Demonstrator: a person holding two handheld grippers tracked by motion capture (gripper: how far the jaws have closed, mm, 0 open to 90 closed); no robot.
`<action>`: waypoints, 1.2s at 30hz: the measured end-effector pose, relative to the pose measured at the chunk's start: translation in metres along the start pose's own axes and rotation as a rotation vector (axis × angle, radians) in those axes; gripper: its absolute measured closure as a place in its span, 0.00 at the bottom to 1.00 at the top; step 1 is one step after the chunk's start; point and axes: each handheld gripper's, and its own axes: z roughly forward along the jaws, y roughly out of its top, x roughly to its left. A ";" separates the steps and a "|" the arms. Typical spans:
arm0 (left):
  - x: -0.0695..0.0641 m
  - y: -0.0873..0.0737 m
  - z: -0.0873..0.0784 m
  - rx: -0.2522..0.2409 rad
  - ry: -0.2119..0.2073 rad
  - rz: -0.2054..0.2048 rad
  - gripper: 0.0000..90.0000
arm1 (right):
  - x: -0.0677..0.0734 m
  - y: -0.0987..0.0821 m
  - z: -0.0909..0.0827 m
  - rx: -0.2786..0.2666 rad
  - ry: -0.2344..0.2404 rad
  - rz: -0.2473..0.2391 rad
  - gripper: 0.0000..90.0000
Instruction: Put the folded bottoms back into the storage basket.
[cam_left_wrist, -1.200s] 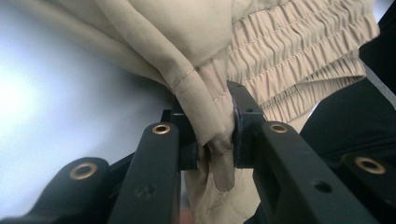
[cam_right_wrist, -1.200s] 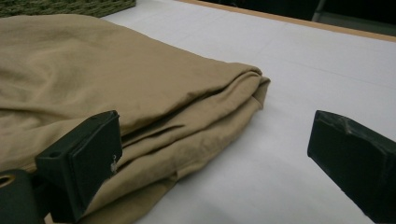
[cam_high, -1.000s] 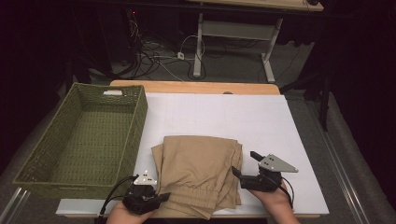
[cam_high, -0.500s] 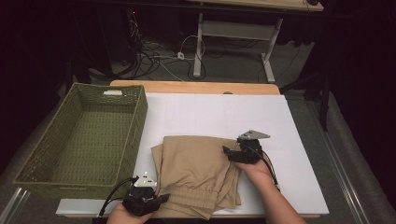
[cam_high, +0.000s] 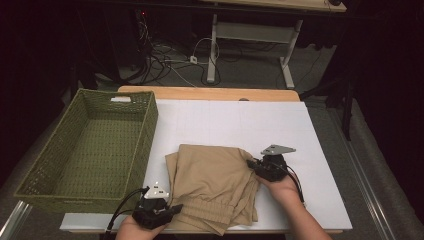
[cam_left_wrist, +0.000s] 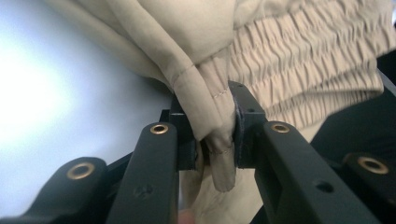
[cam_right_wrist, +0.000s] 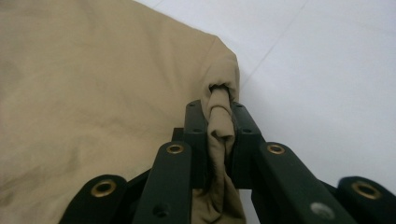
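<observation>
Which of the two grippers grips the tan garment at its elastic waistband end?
The left gripper, at the near table edge, pinches fabric beside the gathered waistband. The right gripper holds a smooth folded corner of the tan garment farther up.

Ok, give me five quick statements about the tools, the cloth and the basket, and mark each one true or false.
1. The left tool is shut on the tan garment. True: a fold near the elastic waistband sits pinched between its jaws.
2. The right tool hangs open above the cloth. False: it is shut on a fold at the garment's far right corner.
3. The green woven basket holds the garment. False: the garment lies on the white table surface, beside the basket.
4. The basket stands at the left side of the table. True.
5. The garment is spread out as a single flat layer. False: it is folded, with several layers showing at its near edge.
</observation>
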 end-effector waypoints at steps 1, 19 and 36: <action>0.001 0.002 0.002 0.002 0.004 0.004 0.81 | -0.001 -0.002 -0.004 -0.010 -0.006 -0.001 0.92; 0.006 0.007 0.011 0.051 0.065 -0.109 0.39 | -0.003 -0.015 -0.003 -0.015 -0.018 -0.047 0.91; -0.009 0.034 0.002 0.247 0.023 0.001 0.84 | -0.002 -0.009 -0.016 -0.098 0.017 -0.021 0.92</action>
